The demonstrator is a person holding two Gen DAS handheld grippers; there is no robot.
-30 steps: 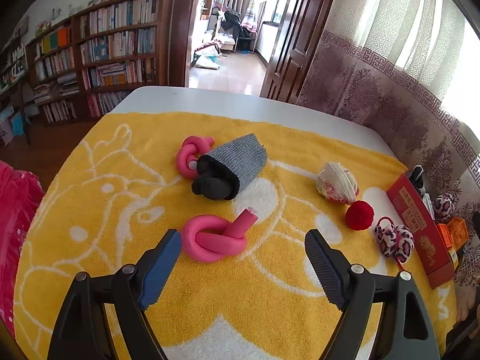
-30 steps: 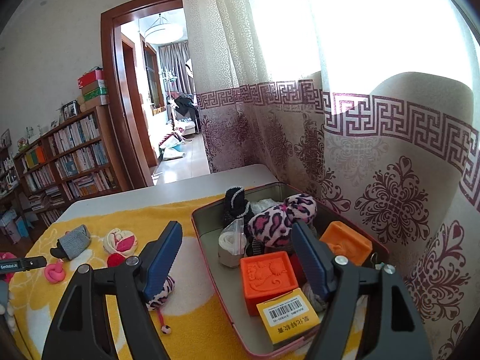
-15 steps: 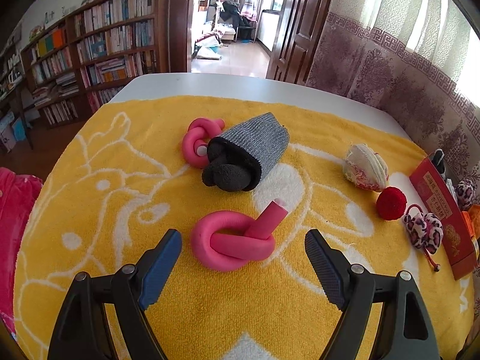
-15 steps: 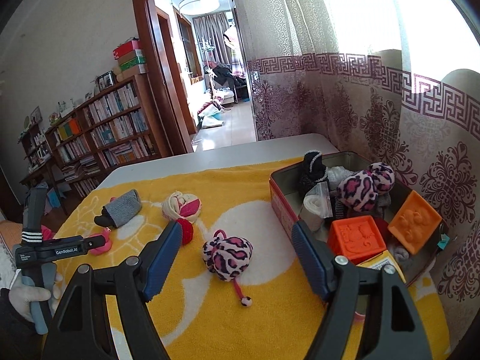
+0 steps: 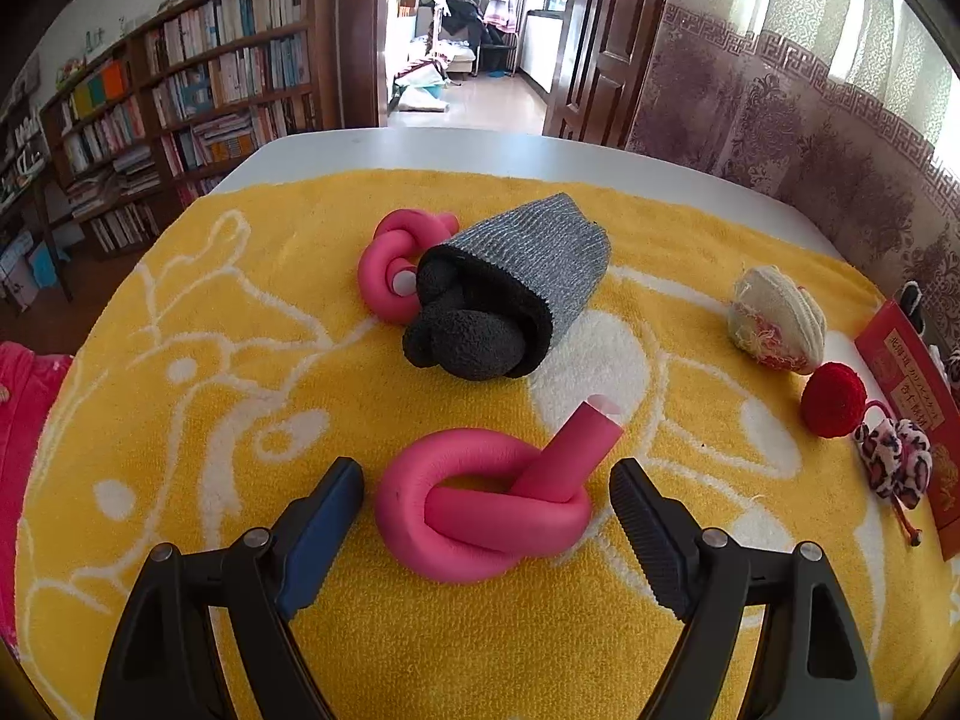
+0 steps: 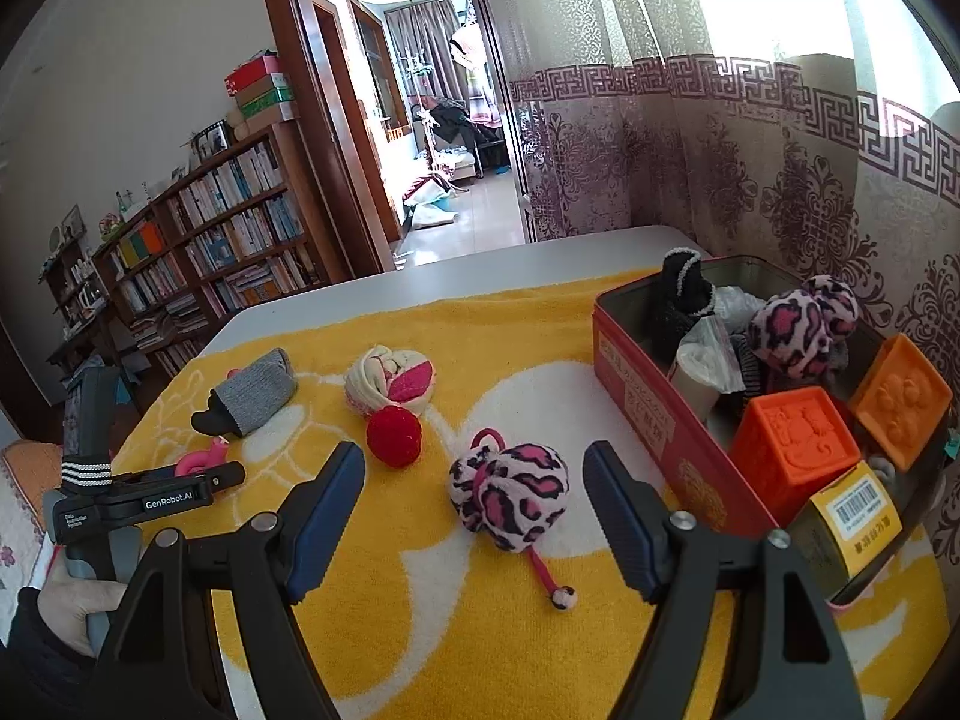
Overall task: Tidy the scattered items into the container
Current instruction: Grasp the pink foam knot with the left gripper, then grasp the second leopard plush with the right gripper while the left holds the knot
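Note:
A pink knotted foam tube (image 5: 480, 516) lies on the yellow towel between the fingers of my left gripper (image 5: 486, 474), which is open and not touching it. Behind it are a grey and black sock bundle (image 5: 516, 300) and a second pink knot (image 5: 393, 276). My right gripper (image 6: 474, 456) is open, and a leopard-print plush hair tie (image 6: 516, 492) lies just ahead of its fingertips. To its right stands the red tin (image 6: 648, 396), which holds orange blocks, a leopard ball and other items. A red pompom (image 6: 393, 435) and a cream and pink sock ball (image 6: 390, 387) lie further left.
The yellow towel (image 5: 180, 420) covers most of a white table (image 6: 480, 264). In the right wrist view a person's hand (image 6: 72, 600) holds the left gripper (image 6: 231, 474) at the left. A curtain hangs behind the tin, and a bookshelf and a doorway stand beyond.
My left gripper has come down and closer, so the pink knot now sits between its fingers. My right gripper has swung left from over the tin to the leopard hair tie.

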